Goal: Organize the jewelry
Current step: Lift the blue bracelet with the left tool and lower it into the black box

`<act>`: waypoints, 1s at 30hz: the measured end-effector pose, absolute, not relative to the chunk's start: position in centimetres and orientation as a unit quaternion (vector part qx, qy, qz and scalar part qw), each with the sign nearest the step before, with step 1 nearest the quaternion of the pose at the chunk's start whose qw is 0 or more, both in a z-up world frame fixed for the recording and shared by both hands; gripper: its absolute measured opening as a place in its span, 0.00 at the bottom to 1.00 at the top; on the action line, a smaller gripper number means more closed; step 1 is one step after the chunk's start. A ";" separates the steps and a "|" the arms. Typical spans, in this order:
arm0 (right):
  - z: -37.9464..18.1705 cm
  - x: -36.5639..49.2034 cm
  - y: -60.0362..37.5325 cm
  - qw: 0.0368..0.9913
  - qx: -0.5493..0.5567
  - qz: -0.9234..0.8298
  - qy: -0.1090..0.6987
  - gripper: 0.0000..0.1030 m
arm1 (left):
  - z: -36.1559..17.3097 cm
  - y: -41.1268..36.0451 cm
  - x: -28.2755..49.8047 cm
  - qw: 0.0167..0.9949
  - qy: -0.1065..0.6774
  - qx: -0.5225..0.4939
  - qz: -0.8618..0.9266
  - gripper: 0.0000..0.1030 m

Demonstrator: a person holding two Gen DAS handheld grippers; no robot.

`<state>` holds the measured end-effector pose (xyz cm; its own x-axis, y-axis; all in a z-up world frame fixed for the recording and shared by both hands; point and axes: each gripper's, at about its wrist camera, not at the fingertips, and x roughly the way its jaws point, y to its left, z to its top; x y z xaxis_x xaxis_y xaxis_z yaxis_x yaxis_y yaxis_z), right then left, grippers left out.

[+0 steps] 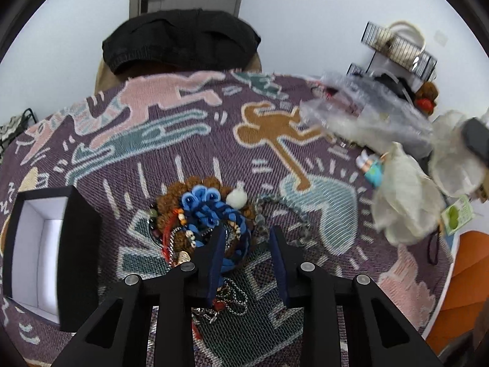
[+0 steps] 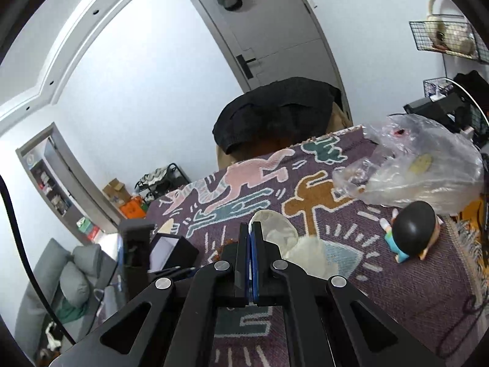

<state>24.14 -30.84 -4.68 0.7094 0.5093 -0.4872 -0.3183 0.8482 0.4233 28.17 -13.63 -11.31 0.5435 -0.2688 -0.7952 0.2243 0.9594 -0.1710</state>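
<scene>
A jewelry pile (image 1: 201,214) lies on the patterned tablecloth (image 1: 275,128): brown bead bracelets, a blue braided cord, red beads, a white pom and thin chains. My left gripper (image 1: 247,241) points down at its right edge, jaws partly open; the left fingertip overlaps the blue cord, and bare cloth shows in the gap. A clear-bead strand (image 1: 275,205) curls just right of it. My right gripper (image 2: 251,229) is shut, with a white gauze pouch (image 2: 279,229) pinched at its tips and lifted off the cloth; the pouch (image 1: 403,195) looks blurred in the left wrist view.
An open black box with white lining (image 1: 36,244) (image 2: 171,250) sits at the left. A small doll (image 2: 409,232) and a crumpled plastic bag (image 2: 421,168) lie at the right. A chair draped in a black garment (image 1: 180,39) stands behind the table.
</scene>
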 end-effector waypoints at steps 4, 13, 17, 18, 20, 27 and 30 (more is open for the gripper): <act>-5.5 24.3 -31.4 0.908 0.164 0.222 0.314 0.02 | -12.4 -14.3 28.6 0.873 0.467 -0.013 -0.137 0.23; -5.6 24.4 -30.8 0.906 0.164 0.225 0.318 0.02 | -8.7 -12.3 27.4 0.893 0.429 -0.026 -0.132 0.07; -5.3 24.3 -29.7 0.905 0.163 0.231 0.317 0.02 | -6.1 -10.6 26.3 0.902 0.408 -0.030 -0.135 0.07; -5.2 24.3 -29.4 0.905 0.163 0.233 0.317 0.02 | -5.7 -10.3 26.2 0.904 0.404 -0.031 -0.135 0.07; -5.0 24.3 -28.7 0.905 0.161 0.237 0.316 0.02 | -4.7 -9.3 25.7 0.908 0.396 -0.034 -0.132 0.07; -4.3 24.1 -25.5 0.901 0.146 0.256 0.318 0.02 | -2.4 -5.3 24.8 0.920 0.375 -0.037 -0.109 0.07; -4.1 24.0 -24.2 0.900 0.139 0.262 0.319 0.02 | -2.0 -3.3 24.5 0.924 0.368 -0.043 -0.093 0.07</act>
